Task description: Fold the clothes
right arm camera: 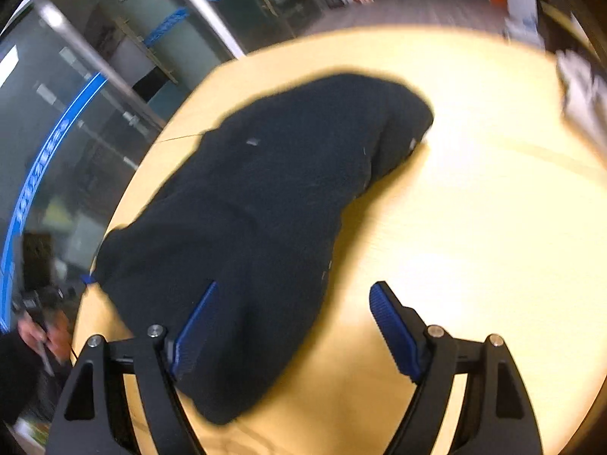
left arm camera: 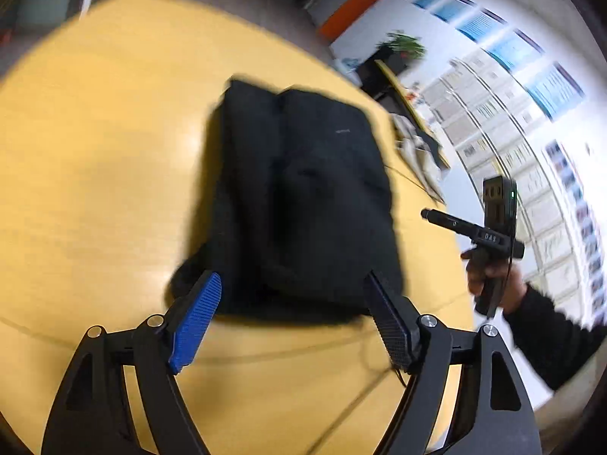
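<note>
A: How far along is the folding?

B: Well along, I'd judge. The black garment (left arm camera: 299, 197) lies on the yellow desk (left arm camera: 95, 151) as a compact, roughly rectangular bundle, with a lengthwise crease running away from the left tool (left arm camera: 292, 303). It looks like the sides have been brought in over the middle.

A: And the tools?

B: Both spread wide and holding nothing. The left tool hovers just short of the garment's near edge, one finger over each near corner. From the right wrist view, the right tool (right arm camera: 294, 305) hangs beside the bundle: its left finger is over the cloth's near end, its right finger over bare desk.

A: So is it finished?

B: Not certain. The near corner on the left tool's left side bulges out from the neat outline, and in the right wrist view the far end looks rounded and lumpy. The pictures are blurred, so finer creases can't be read.

A: What's left, then?

B: Probably one more fold end to end, or just tucking that loose corner and smoothing the top.
</note>
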`<state>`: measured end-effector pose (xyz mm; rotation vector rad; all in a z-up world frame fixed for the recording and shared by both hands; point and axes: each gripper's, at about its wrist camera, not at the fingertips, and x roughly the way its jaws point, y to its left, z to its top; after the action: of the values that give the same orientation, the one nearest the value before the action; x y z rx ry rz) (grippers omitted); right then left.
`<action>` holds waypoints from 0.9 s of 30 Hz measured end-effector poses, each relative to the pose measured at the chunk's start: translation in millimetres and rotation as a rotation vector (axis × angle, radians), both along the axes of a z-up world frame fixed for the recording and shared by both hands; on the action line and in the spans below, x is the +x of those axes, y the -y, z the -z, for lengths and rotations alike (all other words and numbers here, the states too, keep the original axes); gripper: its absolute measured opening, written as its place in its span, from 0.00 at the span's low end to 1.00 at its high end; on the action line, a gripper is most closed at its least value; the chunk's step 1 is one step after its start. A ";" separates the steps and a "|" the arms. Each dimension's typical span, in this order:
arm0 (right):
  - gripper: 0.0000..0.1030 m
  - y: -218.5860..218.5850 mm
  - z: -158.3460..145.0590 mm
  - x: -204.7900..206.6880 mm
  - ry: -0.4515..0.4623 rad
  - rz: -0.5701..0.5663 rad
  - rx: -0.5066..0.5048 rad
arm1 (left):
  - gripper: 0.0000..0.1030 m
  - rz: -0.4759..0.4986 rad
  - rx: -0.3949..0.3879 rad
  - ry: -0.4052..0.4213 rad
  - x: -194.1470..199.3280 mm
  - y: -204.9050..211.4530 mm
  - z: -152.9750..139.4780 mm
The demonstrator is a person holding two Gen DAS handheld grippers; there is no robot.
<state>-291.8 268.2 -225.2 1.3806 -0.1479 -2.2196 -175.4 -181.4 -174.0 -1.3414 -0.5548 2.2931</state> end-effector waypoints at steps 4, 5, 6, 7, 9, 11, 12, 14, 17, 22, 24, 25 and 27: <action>0.88 -17.6 -66.1 68.2 -0.107 -0.033 0.045 | 0.92 0.004 -0.071 -0.119 55.6 -31.7 -73.7; 0.89 -7.2 -78.6 87.1 -0.125 -0.032 0.046 | 0.93 0.002 -0.080 -0.149 69.1 -41.0 -92.0; 0.92 6.0 -92.8 97.4 -0.141 -0.034 0.053 | 0.95 -0.001 -0.090 -0.179 82.6 -50.4 -110.3; 0.94 19.5 -107.4 105.4 -0.157 -0.038 0.061 | 0.98 -0.007 -0.106 -0.201 93.9 -59.6 -125.5; 0.97 39.0 -125.8 126.0 -0.192 -0.051 0.088 | 0.99 -0.040 -0.139 -0.240 114.7 -77.9 -151.0; 1.00 80.0 -145.1 129.3 -0.225 -0.058 0.109 | 1.00 -0.077 -0.168 -0.260 134.1 -93.4 -169.5; 1.00 79.2 -152.3 142.7 -0.236 -0.067 0.114 | 1.00 -0.095 -0.182 -0.267 143.6 -100.8 -178.0; 1.00 85.7 -158.7 158.8 -0.238 -0.073 0.140 | 1.00 -0.129 -0.239 -0.264 157.9 -116.1 -189.4; 1.00 89.4 -165.1 178.5 -0.228 -0.075 0.184 | 1.00 -0.178 -0.308 -0.266 179.3 -131.9 -197.9; 1.00 95.6 -175.7 211.5 -0.213 -0.080 0.257 | 1.00 -0.222 -0.389 -0.240 205.2 -152.5 -200.5; 1.00 96.7 -179.3 223.4 -0.208 -0.078 0.283 | 1.00 -0.221 -0.406 -0.244 211.7 -159.6 -203.0; 1.00 96.3 -180.6 228.4 -0.208 -0.074 0.293 | 1.00 -0.219 -0.410 -0.247 213.7 -161.9 -204.1; 1.00 95.8 -182.1 236.6 -0.205 -0.060 0.320 | 1.00 -0.211 -0.414 -0.253 216.6 -164.7 -205.7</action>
<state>-55.2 172.4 -43.1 1.2817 0.3302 -2.3916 41.2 -16.7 31.7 -1.1776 -0.1450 2.8116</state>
